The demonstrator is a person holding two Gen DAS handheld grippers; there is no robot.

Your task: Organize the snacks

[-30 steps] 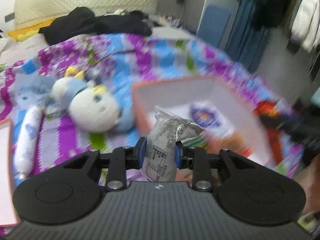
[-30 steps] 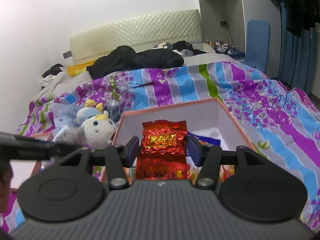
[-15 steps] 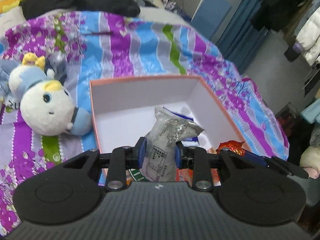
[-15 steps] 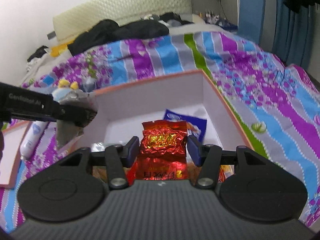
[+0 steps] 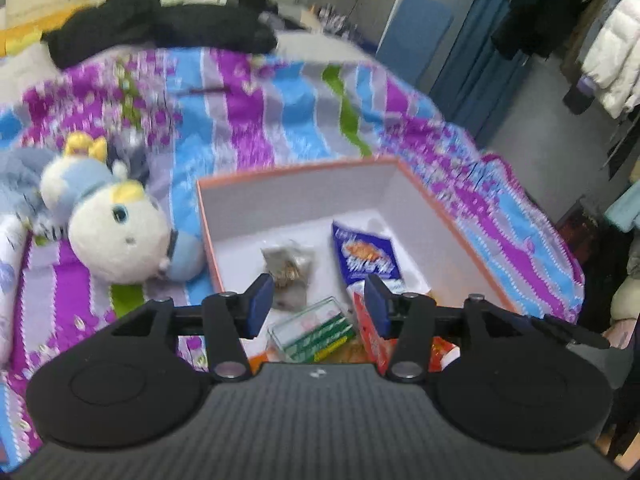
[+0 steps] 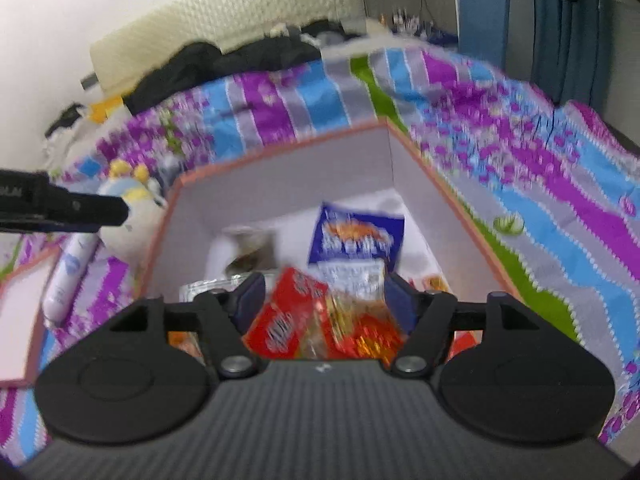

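Note:
An orange-rimmed white box (image 5: 300, 168) (image 6: 280, 150) sits on the striped bedspread. My left gripper (image 5: 318, 304) hangs over its near edge, its jaws opening with nothing between the pads. The grey packet (image 5: 288, 268) (image 6: 252, 248) lies on the box floor beside a blue packet (image 5: 366, 256) (image 6: 356, 240). My right gripper (image 6: 325, 298) is also opening. The red foil packet (image 6: 360, 328) is blurred, low between the spread pads and free of them, next to another red packet (image 6: 288, 316). A clear green-striped pack (image 5: 316, 332) lies near the front wall.
A white and blue plush toy (image 5: 116, 236) lies left of the box, with a white tube (image 6: 68, 276) and the box lid (image 6: 20, 320) further left. Black clothes (image 5: 160, 28) lie at the bed's head. A blue chair (image 5: 416, 32) and hanging clothes stand right.
The left jaws have spread and let go of the grey packet, which now lies in the box. The right jaws have widened and the red foil packet has slipped down from between them.

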